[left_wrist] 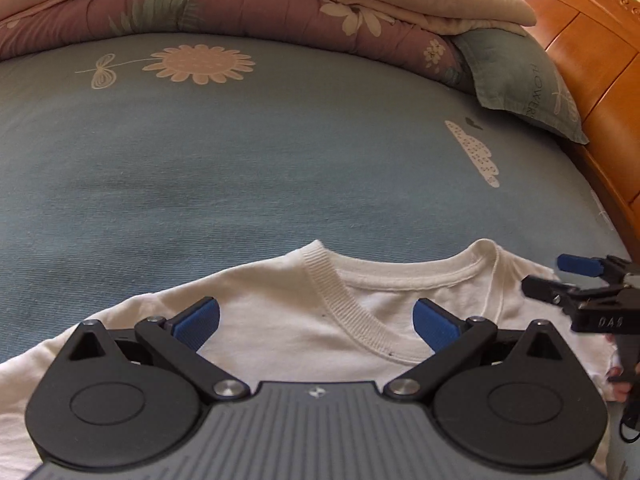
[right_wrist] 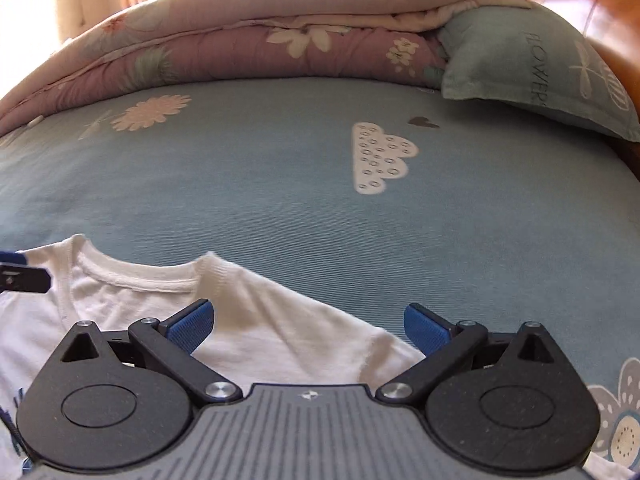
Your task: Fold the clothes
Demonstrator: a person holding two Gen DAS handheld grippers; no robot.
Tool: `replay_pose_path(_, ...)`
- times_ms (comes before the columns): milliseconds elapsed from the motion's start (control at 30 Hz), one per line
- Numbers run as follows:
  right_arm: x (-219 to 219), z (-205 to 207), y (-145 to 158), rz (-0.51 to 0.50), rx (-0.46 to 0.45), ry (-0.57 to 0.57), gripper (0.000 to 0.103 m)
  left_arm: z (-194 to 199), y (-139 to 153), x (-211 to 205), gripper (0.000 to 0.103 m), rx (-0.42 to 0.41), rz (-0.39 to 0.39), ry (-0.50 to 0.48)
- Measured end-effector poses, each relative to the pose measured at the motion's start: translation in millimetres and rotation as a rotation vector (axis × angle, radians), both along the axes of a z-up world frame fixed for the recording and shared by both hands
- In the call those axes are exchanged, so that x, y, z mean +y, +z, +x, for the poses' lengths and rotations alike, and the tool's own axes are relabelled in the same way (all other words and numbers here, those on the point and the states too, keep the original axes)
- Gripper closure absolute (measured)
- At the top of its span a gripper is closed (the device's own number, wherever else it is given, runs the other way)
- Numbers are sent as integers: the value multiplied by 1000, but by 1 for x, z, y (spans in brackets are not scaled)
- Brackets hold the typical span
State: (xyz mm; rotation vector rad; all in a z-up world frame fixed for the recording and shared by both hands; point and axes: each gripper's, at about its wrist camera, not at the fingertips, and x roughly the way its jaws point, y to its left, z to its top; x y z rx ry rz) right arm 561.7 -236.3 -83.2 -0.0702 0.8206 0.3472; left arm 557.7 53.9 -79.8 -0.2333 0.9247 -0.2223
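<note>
A white T-shirt (left_wrist: 280, 320) with a ribbed collar (left_wrist: 340, 300) lies flat on the blue bed sheet (left_wrist: 280, 160), neck pointing away from me. My left gripper (left_wrist: 316, 326) hovers open over the chest just below the collar, nothing between its blue pads. In the right wrist view the same T-shirt (right_wrist: 260, 320) fills the lower left. My right gripper (right_wrist: 308, 326) stands open above its shoulder and sleeve, also empty. The right gripper (left_wrist: 560, 276) shows at the right edge of the left wrist view, and a tip of the left gripper (right_wrist: 22, 272) at the left edge of the right wrist view.
A folded floral quilt (left_wrist: 240, 4) runs along the far side of the bed, with a grey-green pillow (left_wrist: 516, 76) at its right end. A wooden headboard (left_wrist: 592, 48) bounds the right side. The sheet carries flower and cloud prints (right_wrist: 380, 156).
</note>
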Motion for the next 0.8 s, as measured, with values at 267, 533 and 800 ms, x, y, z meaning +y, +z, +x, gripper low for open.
replay_pose_path(267,41,3,-19,-21,11,233,0,28,-16,-6,1,-4,-46,-47)
replay_pose_path(533,30,15,-7,1,-30,184,0,32,3,-10,1,-38,-71,-55)
replay_pose_path(800,20,-15,-18,-52,33,199,0,34,-18,-24,1,-18,-58,-87)
